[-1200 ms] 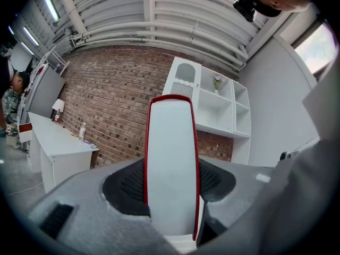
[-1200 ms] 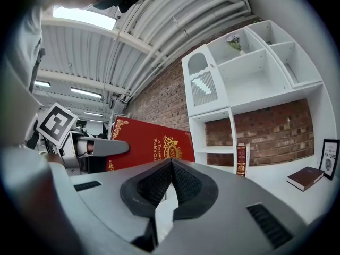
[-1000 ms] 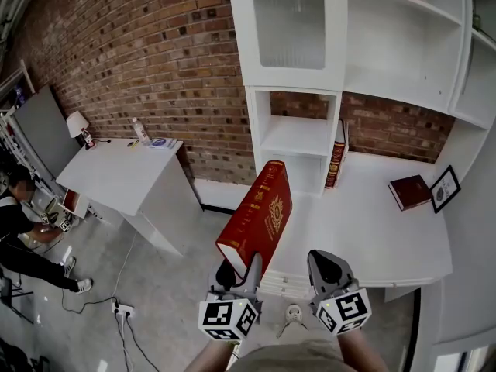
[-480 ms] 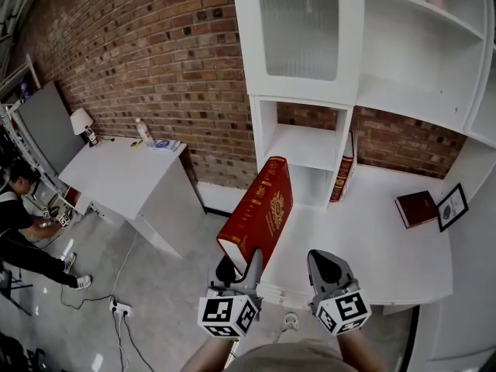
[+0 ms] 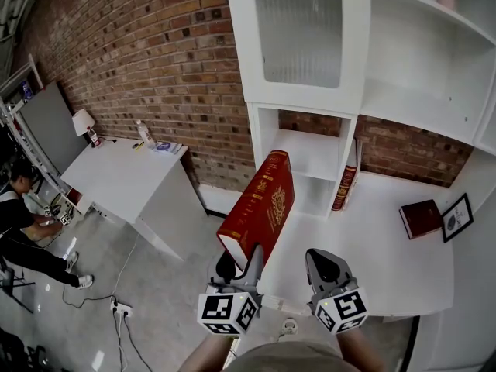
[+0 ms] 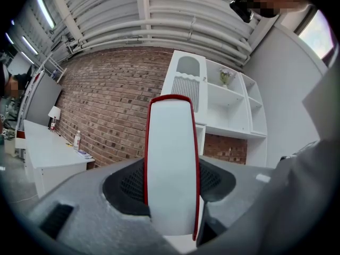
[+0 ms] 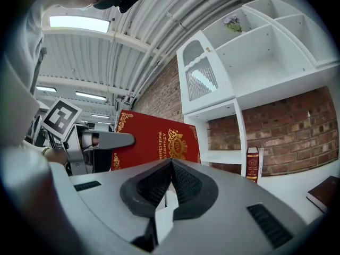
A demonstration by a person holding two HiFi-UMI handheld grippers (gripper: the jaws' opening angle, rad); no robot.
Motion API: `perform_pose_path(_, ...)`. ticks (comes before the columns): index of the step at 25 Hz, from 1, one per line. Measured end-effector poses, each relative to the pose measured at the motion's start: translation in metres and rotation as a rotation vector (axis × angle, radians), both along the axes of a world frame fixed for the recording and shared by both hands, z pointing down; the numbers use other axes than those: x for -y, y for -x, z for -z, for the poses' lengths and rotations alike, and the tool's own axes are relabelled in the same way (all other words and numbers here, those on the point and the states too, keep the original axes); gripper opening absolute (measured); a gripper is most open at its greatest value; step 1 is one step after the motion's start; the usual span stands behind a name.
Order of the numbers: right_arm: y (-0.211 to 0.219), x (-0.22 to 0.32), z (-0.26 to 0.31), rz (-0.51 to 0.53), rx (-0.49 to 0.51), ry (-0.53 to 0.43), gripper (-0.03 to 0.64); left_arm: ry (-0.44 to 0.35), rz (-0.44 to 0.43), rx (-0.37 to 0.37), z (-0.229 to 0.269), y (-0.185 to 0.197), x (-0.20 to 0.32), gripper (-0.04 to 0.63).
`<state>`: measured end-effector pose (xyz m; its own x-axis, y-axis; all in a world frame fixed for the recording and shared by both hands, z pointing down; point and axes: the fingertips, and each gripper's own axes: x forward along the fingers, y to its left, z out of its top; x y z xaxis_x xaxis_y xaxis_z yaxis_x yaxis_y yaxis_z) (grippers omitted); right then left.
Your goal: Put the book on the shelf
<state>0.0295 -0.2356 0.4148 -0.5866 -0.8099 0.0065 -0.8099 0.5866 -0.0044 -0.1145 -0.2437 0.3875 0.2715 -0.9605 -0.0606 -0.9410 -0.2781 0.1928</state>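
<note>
Between left gripper [image 6: 172, 195] jaws, clamped red book [image 6: 171, 163]; right gripper [image 7: 170, 182] empty

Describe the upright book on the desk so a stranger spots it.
Find the white shelf unit on the brick wall. Against its lower right side, a red book stands upright on the desk. The other book there lies flat by a picture frame.

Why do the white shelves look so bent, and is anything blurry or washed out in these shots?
Head view: the shelf unit looks bowed by the wide lens; lighting is even and sharp. Left gripper view: dark rounded corners; the red book fills the middle, its page edge slightly soft. Right gripper view: the ceiling light glares white; corners are dark too.
</note>
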Motion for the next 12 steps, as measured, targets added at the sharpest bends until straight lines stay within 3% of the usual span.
perform_pose_path(12,0.002,0.036,0.005,0.033,0.021,0.000,0.006,-0.037,0.024,-0.009,0.023,-0.001,0.041,0.242)
